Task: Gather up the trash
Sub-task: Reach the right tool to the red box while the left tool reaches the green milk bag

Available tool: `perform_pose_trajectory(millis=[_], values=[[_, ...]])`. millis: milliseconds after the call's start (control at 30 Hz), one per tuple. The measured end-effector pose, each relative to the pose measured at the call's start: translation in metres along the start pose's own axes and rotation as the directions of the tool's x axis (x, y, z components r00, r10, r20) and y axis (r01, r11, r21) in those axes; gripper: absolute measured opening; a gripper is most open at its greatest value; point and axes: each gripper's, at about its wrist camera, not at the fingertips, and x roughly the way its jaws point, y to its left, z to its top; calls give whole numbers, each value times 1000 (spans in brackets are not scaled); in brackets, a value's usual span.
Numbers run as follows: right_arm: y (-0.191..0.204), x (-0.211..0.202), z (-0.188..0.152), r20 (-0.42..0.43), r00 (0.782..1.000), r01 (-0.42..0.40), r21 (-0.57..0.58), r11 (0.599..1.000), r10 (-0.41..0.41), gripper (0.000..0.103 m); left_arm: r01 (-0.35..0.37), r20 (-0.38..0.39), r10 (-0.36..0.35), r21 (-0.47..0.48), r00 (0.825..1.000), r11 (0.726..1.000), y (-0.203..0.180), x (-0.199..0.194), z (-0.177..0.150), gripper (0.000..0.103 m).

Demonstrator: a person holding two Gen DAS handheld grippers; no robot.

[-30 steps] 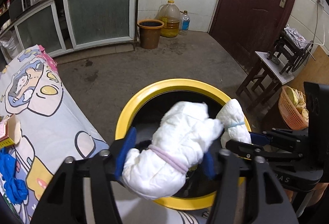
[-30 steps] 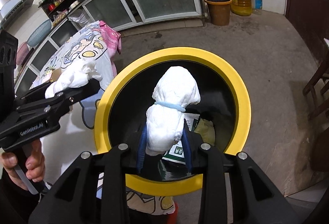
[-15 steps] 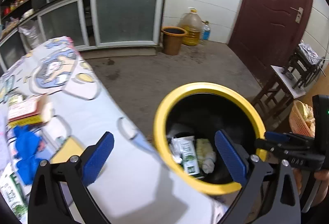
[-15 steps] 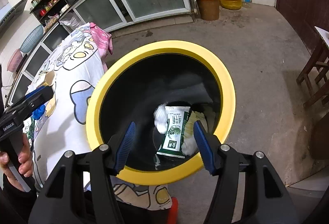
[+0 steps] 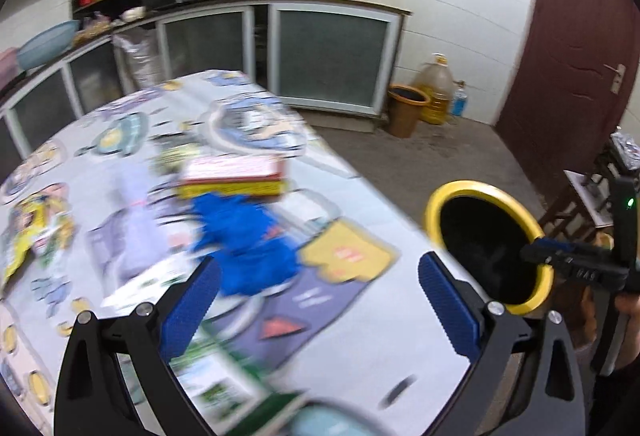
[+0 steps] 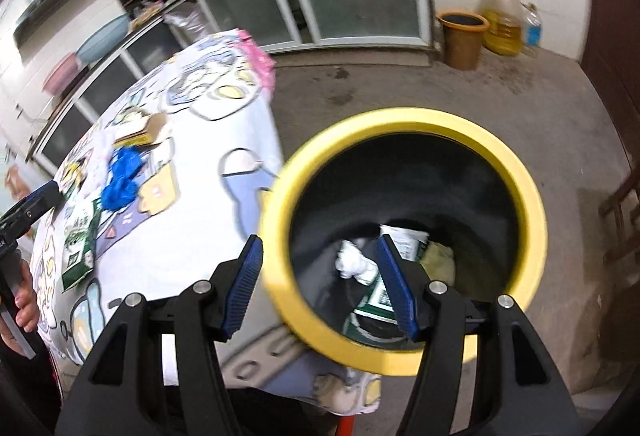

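Lying beyond the empty left hand-held gripper [image 5: 318, 302]: blue trash [image 5: 244, 244].

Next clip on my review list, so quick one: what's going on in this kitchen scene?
A person is clearing trash off a table with a handheld gripper in each hand. Both grippers are open and empty. The left gripper is over the cartoon tablecloth, facing a crumpled blue bag and a red-and-yellow box. The right gripper hangs over the yellow-rimmed bin, which holds a white wad and a green-and-white carton.
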Motion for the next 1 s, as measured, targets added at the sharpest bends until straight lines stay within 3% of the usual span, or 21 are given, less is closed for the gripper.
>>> perform_pose_trajectory(millis=[200,433,533,700,800,933,1000], values=[[46,11,13,-7,999,-35,-81,996,35,56,-89,-36,87,-56,996,994,64,-25,-30,95],[103,25,26,-19,997,-81,-222,972,78,57,-93,-119,78,-123,990,988,100,-27,-61,95],[136,29,32,-13,995,-94,-337,937,95,57,-71,-147,51,-134,988,988,102,-21,-70,95],[194,41,52,-28,995,-98,-575,812,101,57,-27,-191,-4,-157,982,987,105,-8,-76,95],[221,60,78,-89,992,-127,-649,750,91,57,3,-214,-45,-192,976,981,110,2,-77,95],[250,97,109,-133,991,-107,-757,644,8,56,-7,-241,-43,-202,970,979,110,14,-74,95],[258,112,122,-196,981,-159,-767,622,10,56,1,-260,-58,-215,964,977,111,19,-74,95]])
